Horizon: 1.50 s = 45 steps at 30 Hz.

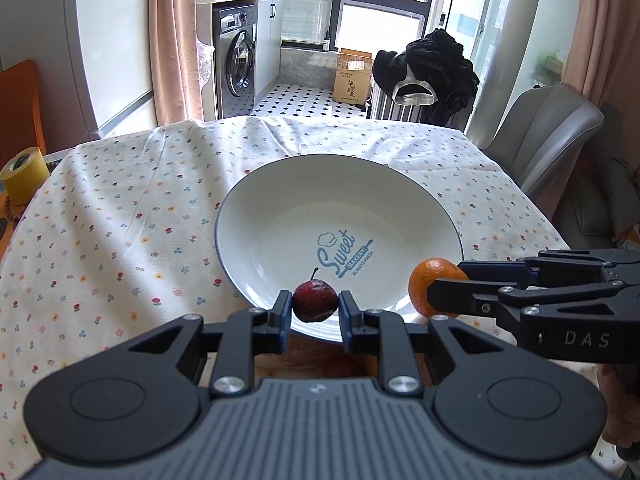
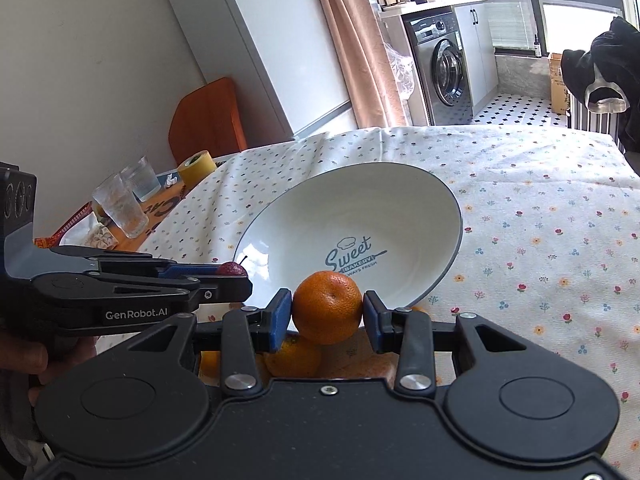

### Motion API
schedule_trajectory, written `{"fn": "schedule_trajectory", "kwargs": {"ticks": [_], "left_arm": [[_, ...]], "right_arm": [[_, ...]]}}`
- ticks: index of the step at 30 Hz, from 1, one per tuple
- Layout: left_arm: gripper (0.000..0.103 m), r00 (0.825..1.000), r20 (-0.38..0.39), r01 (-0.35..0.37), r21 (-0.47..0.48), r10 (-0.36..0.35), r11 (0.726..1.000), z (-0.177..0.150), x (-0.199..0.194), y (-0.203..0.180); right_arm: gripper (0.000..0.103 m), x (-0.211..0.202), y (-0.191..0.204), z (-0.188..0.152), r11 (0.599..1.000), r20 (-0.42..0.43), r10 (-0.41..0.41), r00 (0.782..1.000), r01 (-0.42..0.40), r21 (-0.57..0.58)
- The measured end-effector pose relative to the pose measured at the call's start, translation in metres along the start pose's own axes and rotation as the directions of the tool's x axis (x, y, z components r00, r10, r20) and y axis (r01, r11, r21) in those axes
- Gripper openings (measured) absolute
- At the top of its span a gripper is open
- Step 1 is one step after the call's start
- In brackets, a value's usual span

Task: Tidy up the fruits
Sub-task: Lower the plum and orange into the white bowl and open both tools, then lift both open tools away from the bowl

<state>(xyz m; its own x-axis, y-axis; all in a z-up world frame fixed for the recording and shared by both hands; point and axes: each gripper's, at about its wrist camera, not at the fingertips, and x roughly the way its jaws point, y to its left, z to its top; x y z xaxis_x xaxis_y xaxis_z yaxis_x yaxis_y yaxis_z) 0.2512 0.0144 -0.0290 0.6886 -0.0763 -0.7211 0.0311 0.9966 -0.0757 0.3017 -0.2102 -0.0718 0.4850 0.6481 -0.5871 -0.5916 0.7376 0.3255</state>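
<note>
Strong daylight pours in from the windows (image 1: 360, 20) at the back, which are blown out to white, and it lays soft bands of light and shadow across the tablecloth (image 1: 120, 216). The white plate (image 1: 256, 216) carries bright glare patches along its inner wall in both views. Both pictures are sharp at the centre, while the fisheye lens bends walls and curtains near the edges and darkens the corners.

Left gripper (image 1: 314, 307): black linkage arms, blue pads, silver screws, ribbed grey housing, "GenRobot.AI" lettering. Right gripper (image 2: 327, 310): matching black body, "DAS" lettering.
</note>
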Motion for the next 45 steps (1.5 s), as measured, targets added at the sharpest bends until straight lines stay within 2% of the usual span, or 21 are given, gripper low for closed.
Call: {"fn": "schedule_trajectory", "kwargs": {"ticks": [15, 23, 26, 29, 31, 34, 38, 40, 42, 45], "left_arm": [[0.023, 0.999, -0.045, 0.012, -0.006, -0.012, 1.0, -0.002, 0.036, 0.0], [0.027, 0.999, -0.034, 0.004, -0.011, -0.004, 1.0, -0.002, 0.027, -0.001], [0.029, 1.0, -0.024, -0.003, -0.017, 0.002, 1.0, -0.002, 0.018, -0.001], [0.039, 1.0, -0.009, -0.009, -0.025, 0.009, 1.0, -0.002, 0.008, -0.002], [0.054, 1.0, 0.007, -0.03, -0.028, 0.03, 0.999, -0.004, 0.0, -0.003], [0.064, 0.998, 0.035, -0.06, -0.036, 0.061, 0.998, -0.006, -0.01, -0.003], [0.072, 0.995, 0.062, -0.067, -0.077, 0.072, 0.995, -0.01, -0.025, 0.0], [0.078, 0.993, 0.083, -0.073, -0.099, 0.081, 0.992, -0.014, -0.034, 0.003], [0.081, 0.993, 0.095, -0.064, -0.121, 0.076, 0.991, -0.017, -0.041, 0.005], [0.085, 0.993, 0.1, -0.047, -0.168, 0.064, 0.985, -0.021, -0.048, 0.011]], "right_arm": [[0.037, 0.023, -0.004, 0.002, 1.0, -0.004, -0.026, 1.0, 0.026, -0.004], [0.038, 0.026, -0.004, 0.0, 0.999, -0.023, -0.038, 0.999, 0.038, 0.005], [0.041, 0.018, -0.003, -0.001, 0.999, 0.001, -0.034, 0.999, 0.034, 0.007], [0.05, 0.006, -0.001, 0.0, 0.999, 0.035, -0.042, 0.999, 0.042, -0.004], [0.058, -0.001, 0.001, -0.001, 0.998, 0.054, -0.052, 0.997, 0.053, -0.016], [0.064, -0.011, 0.003, -0.003, 0.998, 0.078, -0.062, 0.995, 0.064, -0.021], [0.084, -0.026, 0.005, -0.006, 0.996, 0.123, -0.084, 0.989, 0.086, -0.014], [0.098, -0.033, 0.004, -0.007, 0.996, 0.146, -0.088, 0.985, 0.089, 0.0], [0.103, -0.041, 0.002, -0.009, 0.997, 0.174, -0.082, 0.981, 0.079, 0.022], [0.103, -0.047, 0.002, -0.012, 0.997, 0.168, -0.07, 0.983, 0.067, 0.025]]}}
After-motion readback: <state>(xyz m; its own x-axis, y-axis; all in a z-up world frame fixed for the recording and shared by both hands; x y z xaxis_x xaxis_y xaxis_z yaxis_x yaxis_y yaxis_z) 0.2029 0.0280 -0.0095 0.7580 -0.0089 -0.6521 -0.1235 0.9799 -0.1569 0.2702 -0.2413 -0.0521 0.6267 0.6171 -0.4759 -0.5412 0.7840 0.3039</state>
